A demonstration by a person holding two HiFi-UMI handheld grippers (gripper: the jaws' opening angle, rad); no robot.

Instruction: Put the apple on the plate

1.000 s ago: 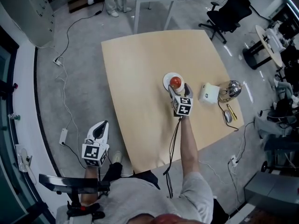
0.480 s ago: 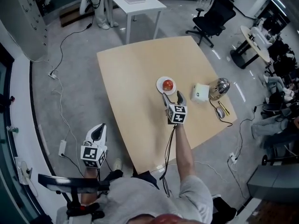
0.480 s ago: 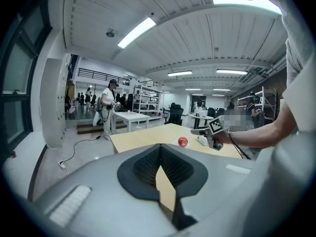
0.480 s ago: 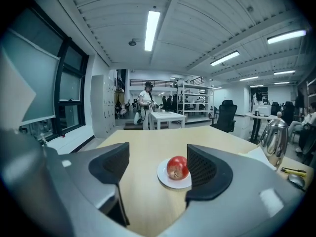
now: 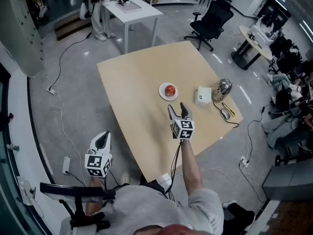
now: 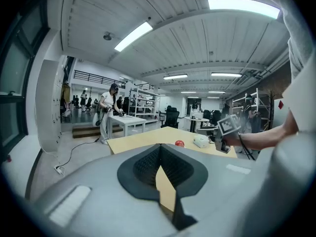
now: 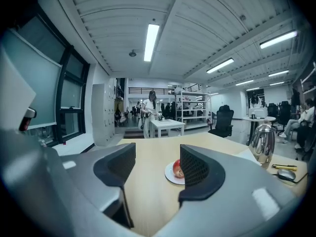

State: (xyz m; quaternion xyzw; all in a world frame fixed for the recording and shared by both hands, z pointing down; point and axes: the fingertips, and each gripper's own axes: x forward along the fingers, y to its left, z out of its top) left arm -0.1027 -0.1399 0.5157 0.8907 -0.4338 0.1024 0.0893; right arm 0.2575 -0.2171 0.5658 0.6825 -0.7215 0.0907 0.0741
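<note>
Spotting the apple (image 5: 170,90) sitting on the plate (image 5: 162,94), dead ahead of the right gripper (image 5: 177,107), near the plate, empty jaws closing. Finding left gripper (image 5: 101,141) pressed together, well apart from the plate.

Long ceiling strips (image 7: 150,41) above and ahead of the fingers (image 7: 200,169) give bright, even, cool light. One strip in the left gripper view burns out to white. Shadows on the table (image 5: 132,82) are soft and faint. The metal kettle (image 5: 224,87), beyond and right of the fingers, carries small glints. Both gripper views bend hard at the edges and go black at the corners. The fingers, close to the lens, look soft; the room beyond them is sharper.
</note>
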